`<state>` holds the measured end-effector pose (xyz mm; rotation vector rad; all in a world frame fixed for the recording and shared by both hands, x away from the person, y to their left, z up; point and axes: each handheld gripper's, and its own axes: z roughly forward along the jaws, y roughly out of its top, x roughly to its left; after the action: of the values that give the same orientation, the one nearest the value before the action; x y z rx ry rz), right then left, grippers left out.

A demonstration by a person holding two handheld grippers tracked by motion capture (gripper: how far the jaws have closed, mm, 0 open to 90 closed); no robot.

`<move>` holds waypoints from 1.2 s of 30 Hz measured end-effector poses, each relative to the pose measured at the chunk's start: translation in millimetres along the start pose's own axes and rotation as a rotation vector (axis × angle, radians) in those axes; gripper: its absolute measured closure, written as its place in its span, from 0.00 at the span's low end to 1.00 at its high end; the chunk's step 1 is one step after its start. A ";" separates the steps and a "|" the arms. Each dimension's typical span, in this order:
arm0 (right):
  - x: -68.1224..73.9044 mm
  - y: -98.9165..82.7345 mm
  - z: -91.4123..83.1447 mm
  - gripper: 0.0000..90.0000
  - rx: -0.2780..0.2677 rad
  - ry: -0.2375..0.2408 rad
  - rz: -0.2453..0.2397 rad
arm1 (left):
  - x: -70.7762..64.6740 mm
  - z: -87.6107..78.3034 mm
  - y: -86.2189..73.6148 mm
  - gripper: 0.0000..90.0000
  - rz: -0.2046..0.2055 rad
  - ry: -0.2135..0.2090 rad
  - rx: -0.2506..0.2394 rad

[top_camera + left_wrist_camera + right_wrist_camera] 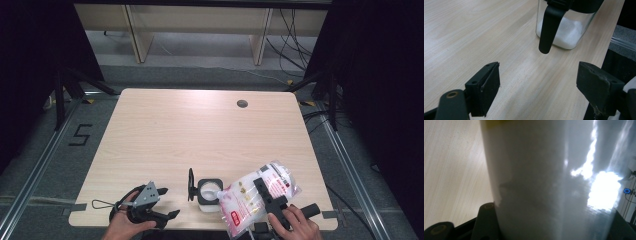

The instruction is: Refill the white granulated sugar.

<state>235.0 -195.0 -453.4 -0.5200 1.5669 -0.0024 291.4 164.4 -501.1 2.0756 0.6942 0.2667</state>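
Note:
A clear plastic bag (250, 197) of white granules with red print lies tilted in my right gripper (261, 186), which is shut on it. The bag's open corner rests at the mouth of a square glass jar (209, 193) with a black rim. The jar's black lid (190, 184) stands flipped open to the left. In the right gripper view the bag (544, 177) sits pressed between the jaws. The left gripper (169, 202) stands open on the table left of the jar, holding nothing. Beyond its gripper (541, 82) in the left gripper view stands the jar (571, 30), with white granules at the bottom.
The jar and both grippers sit close to the near edge of the wooden table (200, 130). A round cable hole (242, 103) is at the far right. Wooden shelving legs (137, 35) and cables (295, 45) lie on the floor beyond.

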 end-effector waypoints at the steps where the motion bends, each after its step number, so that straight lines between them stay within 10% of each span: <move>1: 0.4 0.3 0.0 0.54 0.002 0.006 0.009 | 0.1 0.0 0.0 0.21 0.001 0.000 0.001; 36: -3.5 -2.9 -1.5 0.55 0.008 -0.013 -0.018 | 1.0 -0.1 0.8 0.21 0.014 -0.001 0.007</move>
<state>234.4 -196.9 -449.0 -0.5263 1.5488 -0.0190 292.5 164.7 -500.4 2.0875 0.6807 0.2720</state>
